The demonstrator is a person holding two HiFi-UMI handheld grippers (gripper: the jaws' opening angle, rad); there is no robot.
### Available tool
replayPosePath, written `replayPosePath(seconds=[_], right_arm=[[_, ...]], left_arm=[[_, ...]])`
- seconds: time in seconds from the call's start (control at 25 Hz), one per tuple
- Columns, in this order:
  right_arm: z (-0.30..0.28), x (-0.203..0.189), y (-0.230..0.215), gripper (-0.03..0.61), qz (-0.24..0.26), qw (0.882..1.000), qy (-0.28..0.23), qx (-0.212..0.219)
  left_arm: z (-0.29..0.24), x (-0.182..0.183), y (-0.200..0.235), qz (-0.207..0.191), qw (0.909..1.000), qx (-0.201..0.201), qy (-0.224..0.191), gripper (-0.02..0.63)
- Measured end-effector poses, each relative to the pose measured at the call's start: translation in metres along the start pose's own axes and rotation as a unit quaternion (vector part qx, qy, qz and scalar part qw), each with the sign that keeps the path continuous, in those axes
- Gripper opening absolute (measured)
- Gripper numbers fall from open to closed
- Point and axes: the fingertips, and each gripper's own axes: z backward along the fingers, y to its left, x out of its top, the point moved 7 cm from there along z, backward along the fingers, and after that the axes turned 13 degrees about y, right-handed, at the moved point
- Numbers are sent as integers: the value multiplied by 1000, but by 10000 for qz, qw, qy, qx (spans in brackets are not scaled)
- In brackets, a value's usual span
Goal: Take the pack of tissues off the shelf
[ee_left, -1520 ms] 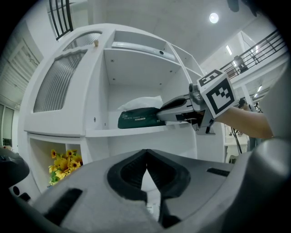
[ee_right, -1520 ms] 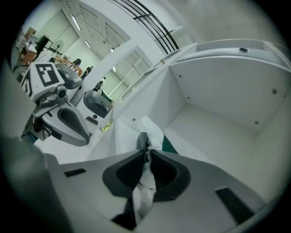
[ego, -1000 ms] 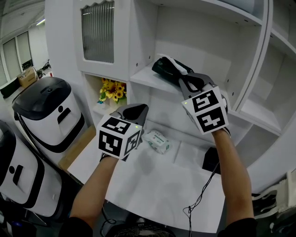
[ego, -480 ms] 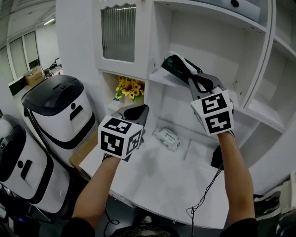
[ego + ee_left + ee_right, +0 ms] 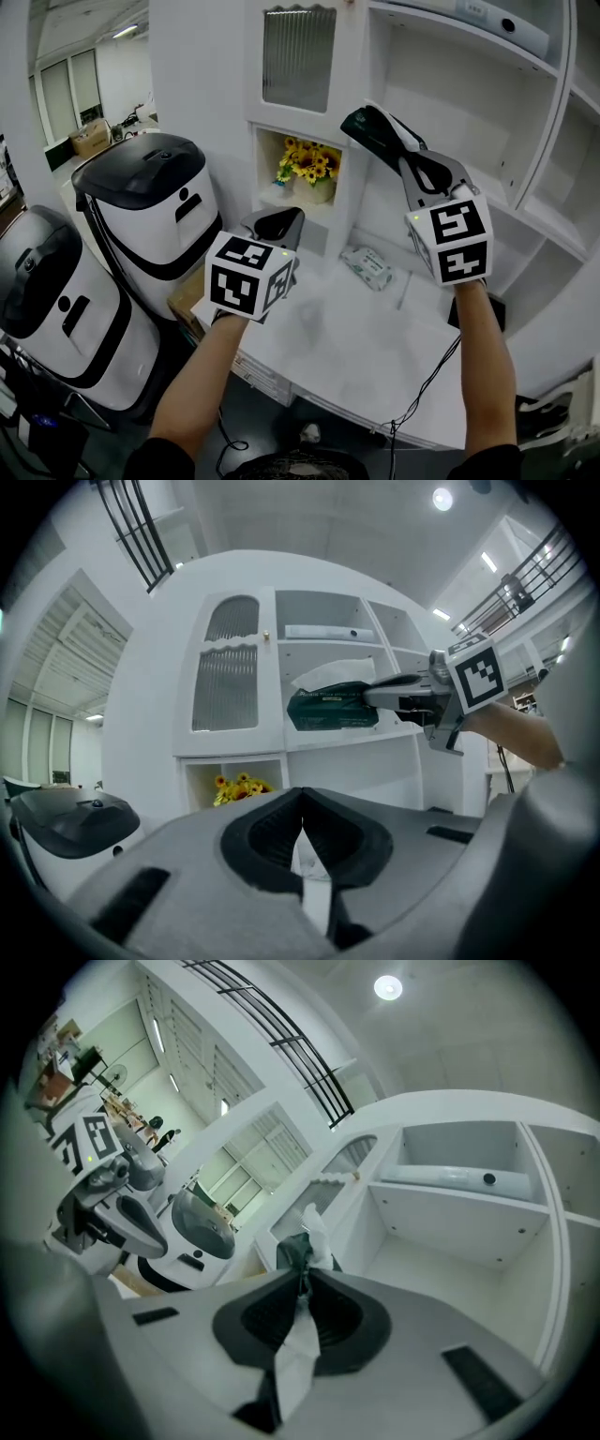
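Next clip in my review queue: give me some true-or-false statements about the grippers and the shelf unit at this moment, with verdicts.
1. The right gripper is shut on the dark green tissue pack. True.
2. The left gripper holds a tissue pack. False: its jaws are together with nothing between them.
3. Yellow flowers stand in a cubby of the shelf unit. True.
4. The counter has nothing on it. False: a small white pack lies there.

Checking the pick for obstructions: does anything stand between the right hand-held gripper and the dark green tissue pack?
Nothing visible. The right hand-held gripper is shut on one end of the dark green tissue pack, with no other object between them.
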Motion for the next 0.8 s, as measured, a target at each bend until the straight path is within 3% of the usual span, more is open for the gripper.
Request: replayPosePath(seconds=[0.4, 0.8], right_arm=[[28, 14, 77, 28, -433, 9970, -310, 557], [46, 10, 167, 28, -1278, 9813, -613, 1299]], left_arm=[[75, -45, 15, 139, 9986, 476, 179, 9], [159, -100, 38, 364, 9904, 1264, 432, 9]])
